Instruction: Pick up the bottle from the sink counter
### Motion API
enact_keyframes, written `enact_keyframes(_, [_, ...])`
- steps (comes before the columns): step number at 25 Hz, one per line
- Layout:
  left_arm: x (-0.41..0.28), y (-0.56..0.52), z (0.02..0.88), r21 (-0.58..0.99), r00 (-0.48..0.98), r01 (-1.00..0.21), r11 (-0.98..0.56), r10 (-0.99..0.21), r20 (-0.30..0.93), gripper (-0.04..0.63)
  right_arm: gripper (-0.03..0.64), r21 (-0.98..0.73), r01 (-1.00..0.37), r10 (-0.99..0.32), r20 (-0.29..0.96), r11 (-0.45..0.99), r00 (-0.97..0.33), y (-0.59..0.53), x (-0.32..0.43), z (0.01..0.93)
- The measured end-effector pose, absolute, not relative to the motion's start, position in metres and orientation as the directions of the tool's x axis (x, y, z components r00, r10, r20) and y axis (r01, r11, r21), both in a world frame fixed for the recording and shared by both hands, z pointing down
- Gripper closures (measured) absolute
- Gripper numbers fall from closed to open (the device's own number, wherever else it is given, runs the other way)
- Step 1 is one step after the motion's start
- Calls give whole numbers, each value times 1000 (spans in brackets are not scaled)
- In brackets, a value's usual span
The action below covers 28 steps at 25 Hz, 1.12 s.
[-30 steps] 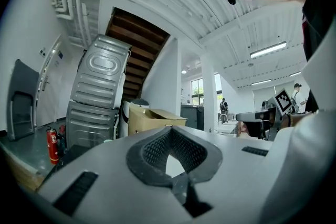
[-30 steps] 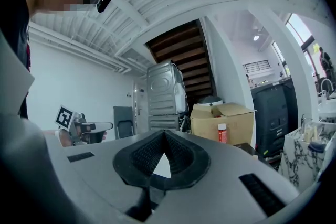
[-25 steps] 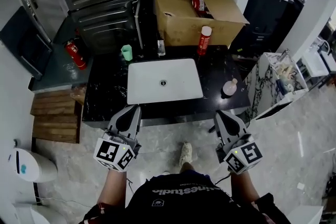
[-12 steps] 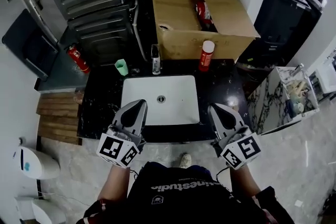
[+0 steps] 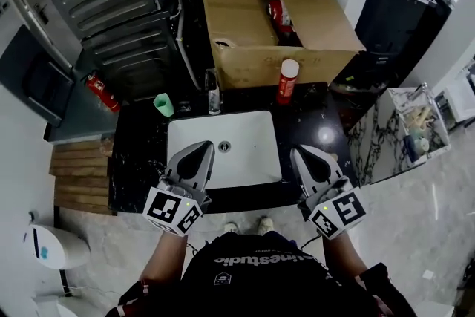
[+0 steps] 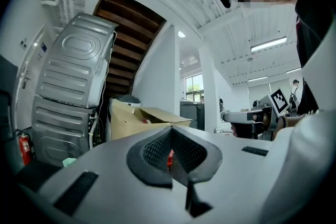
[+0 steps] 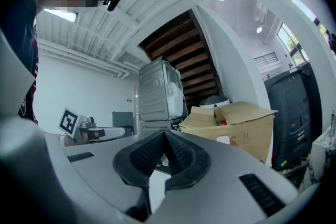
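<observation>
Though poised over the sink (image 5: pixel 245 131), no grasp yet. Head view: left gripper (image 5: pixel 203 148) and right gripper (image 5: pixel 299 153) both closed, empty; bottle (image 5: pixel 286 81) upright, well ahead of the right fingertips. Left gripper view: closed, bottle glimpsed far beyond. Right gripper view: closed, empty. Remaining: reaching, opening, gripping, lifting.

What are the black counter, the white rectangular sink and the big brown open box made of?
Black counter: likely polished stone, pale flecks, a glossy light spot.
White rectangular sink: probably glazed ceramic, smooth and even.
Big brown open box: cardboard, matte, folded flaps.

bright ceiling light, counter glare, fisheye-warped edges.
</observation>
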State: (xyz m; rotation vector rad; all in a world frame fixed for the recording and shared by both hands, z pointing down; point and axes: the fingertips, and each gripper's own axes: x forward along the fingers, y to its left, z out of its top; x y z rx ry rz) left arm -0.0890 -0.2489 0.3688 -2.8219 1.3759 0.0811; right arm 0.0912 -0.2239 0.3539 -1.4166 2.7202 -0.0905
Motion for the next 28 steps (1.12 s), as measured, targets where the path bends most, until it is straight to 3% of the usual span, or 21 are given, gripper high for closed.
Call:
enact_keyframes(7, [-39,-273,388,51,726,-685,-726,-687,-37,581,570,-69,-897,-899,-2,437,-438,-226,145,385])
enact_keyframes(11, [5,-272,413,73,802,-596,-800,-598,1,581,455,-24,-946,-941,101,322,-323,-224,192,434])
enact_keyframes(17, [57,-270,434,100,868,-496,-863,-493,57,581,398,-27,-989,-960,240,144,-146,-231,261,509])
enact_keyframes(28, [56,-294,448,108,843,-536,-837,-523,127,581,393,-23,-994,-911,400,102,-103,-269,287,597])
